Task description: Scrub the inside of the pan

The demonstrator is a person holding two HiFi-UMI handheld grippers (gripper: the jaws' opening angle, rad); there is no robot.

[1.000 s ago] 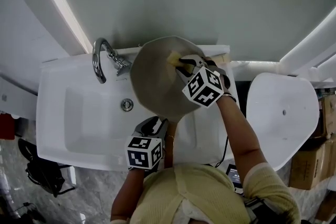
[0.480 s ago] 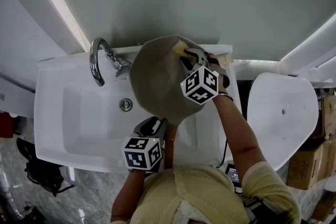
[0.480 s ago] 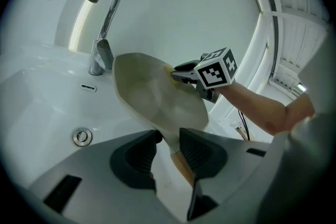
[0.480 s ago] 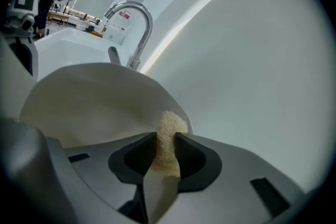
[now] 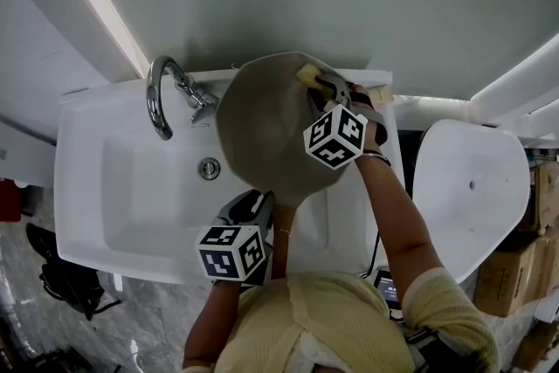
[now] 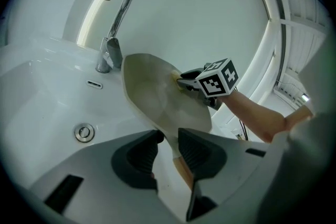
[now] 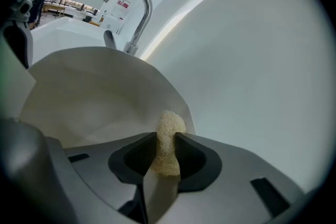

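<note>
A greyish pan (image 5: 266,127) is held tilted over the right part of the white sink (image 5: 113,188). My left gripper (image 5: 253,210) is below it; its jaws have just been closing and are shut on the pan's brownish handle (image 6: 182,173), which runs between the pads. My right gripper (image 5: 325,90) is shut on a yellow sponge (image 5: 309,75) and holds it against the pan's inside, close to the far rim. In the right gripper view the sponge (image 7: 169,139) is pinched between both pads, with the pan's pale inside (image 7: 94,97) to the left.
A chrome tap (image 5: 162,96) stands at the sink's back edge and a drain (image 5: 209,168) lies in the basin left of the pan. A white rounded fixture (image 5: 472,179) is on the right, with cardboard boxes (image 5: 528,266) beyond it. A wall rises straight behind the sink.
My right gripper has carried the sponge up the pan's inside towards the far rim. The left gripper's marker cube has shifted a little left and rolled; the pan stays tilted in place.
</note>
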